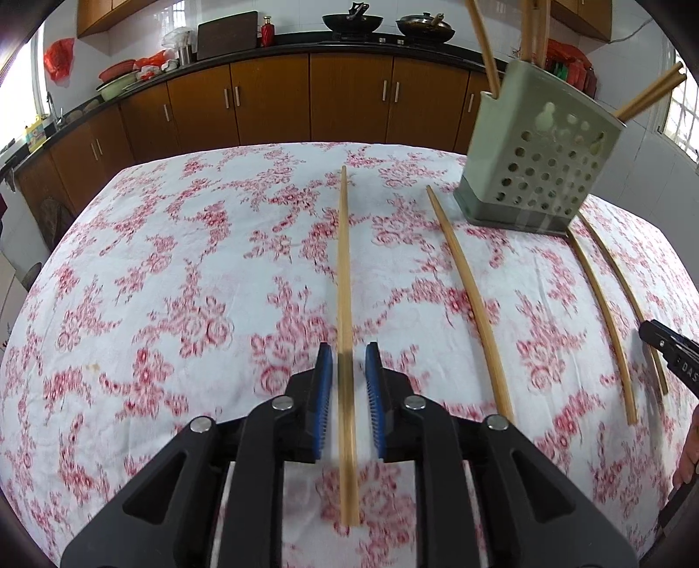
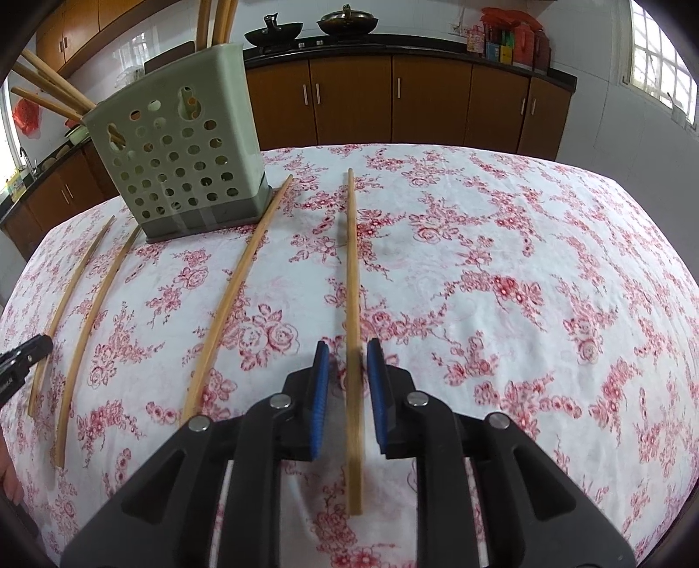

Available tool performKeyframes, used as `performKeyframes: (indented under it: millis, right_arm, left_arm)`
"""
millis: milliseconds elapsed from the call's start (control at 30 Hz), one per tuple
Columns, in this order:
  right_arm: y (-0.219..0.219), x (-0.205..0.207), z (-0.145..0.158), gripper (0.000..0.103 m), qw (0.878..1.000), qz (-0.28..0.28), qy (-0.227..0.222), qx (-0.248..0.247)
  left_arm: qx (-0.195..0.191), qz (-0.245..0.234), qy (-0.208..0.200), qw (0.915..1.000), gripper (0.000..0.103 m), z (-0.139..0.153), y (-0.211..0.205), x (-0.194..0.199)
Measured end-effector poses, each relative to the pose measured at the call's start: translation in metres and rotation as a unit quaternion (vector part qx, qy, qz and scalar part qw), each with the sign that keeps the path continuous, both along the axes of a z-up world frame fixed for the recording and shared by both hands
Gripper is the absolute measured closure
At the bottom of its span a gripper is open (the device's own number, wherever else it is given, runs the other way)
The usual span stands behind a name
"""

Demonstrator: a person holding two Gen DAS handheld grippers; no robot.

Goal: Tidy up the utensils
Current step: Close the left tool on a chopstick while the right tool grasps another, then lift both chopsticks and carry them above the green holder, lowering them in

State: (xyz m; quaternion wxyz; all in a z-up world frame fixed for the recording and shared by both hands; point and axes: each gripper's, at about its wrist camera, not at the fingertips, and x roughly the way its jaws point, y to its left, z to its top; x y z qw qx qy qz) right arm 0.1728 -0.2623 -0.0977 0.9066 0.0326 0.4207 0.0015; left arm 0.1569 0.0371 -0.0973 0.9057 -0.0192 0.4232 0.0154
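A wooden chopstick (image 1: 345, 271) lies on the floral tablecloth (image 1: 174, 271) and runs between the blue pads of my left gripper (image 1: 349, 349). A gap shows on each side of it, so the gripper is open. In the right wrist view another chopstick (image 2: 352, 271) lies the same way between the pads of my right gripper (image 2: 348, 347), also with gaps, so it is open too. A green perforated holder (image 1: 541, 174) (image 2: 183, 166) stands at the far side with several chopsticks upright in it. More chopsticks (image 1: 469, 301) (image 2: 238, 288) lie loose between the two grippers.
The table's far edge drops off toward brown kitchen cabinets (image 1: 349, 100) and a dark counter with woks (image 1: 351, 22). The other gripper's black finger shows at the frame edge in each view (image 1: 668, 349) (image 2: 22, 358). A person's hand (image 1: 690, 450) is at the right edge.
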Motion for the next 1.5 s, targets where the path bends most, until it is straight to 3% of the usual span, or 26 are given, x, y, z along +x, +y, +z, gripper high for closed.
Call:
performKeyframes:
  millis: [100,233,267,467,767,1100,1500]
  right_arm:
    - [-0.002,-0.005,0.001,0.085,1.0,0.001,0.0,-0.001]
    - [-0.006,-0.009,0.001,0.094,1.0,0.001,0.0,0.002]
    - [-0.007,-0.011,0.001,0.095,1.0,0.001,0.001,0.003]
    - [-0.011,-0.025,0.005,0.095,1.0,0.002,-0.004,0.012]
    - [-0.03,-0.05,0.066,0.095,0.994,-0.013,-0.098,0.035]
    - [-0.041,-0.059,0.136,0.095,0.978,-0.023,-0.203,0.049]
    - [-0.036,-0.053,0.172,0.095,0.971,-0.003,-0.235,0.051]
  left_arm:
    - [-0.002,0.002,0.001,1.0,0.085,0.0,0.0,-0.007]
    - [-0.001,0.002,0.001,1.0,0.088,0.0,-0.001,-0.013]
    - [0.001,0.004,0.001,1.0,0.095,0.0,-0.001,-0.014]
    - [-0.002,-0.001,0.002,1.0,0.095,0.005,0.001,-0.026]
    - [-0.014,0.0,-0.083,0.9965,0.095,0.068,0.011,-0.045]
    - [-0.046,-0.005,-0.178,0.9829,0.095,0.139,0.016,-0.054]
    - [-0.044,-0.007,-0.212,0.9763,0.096,0.166,0.015,-0.047]
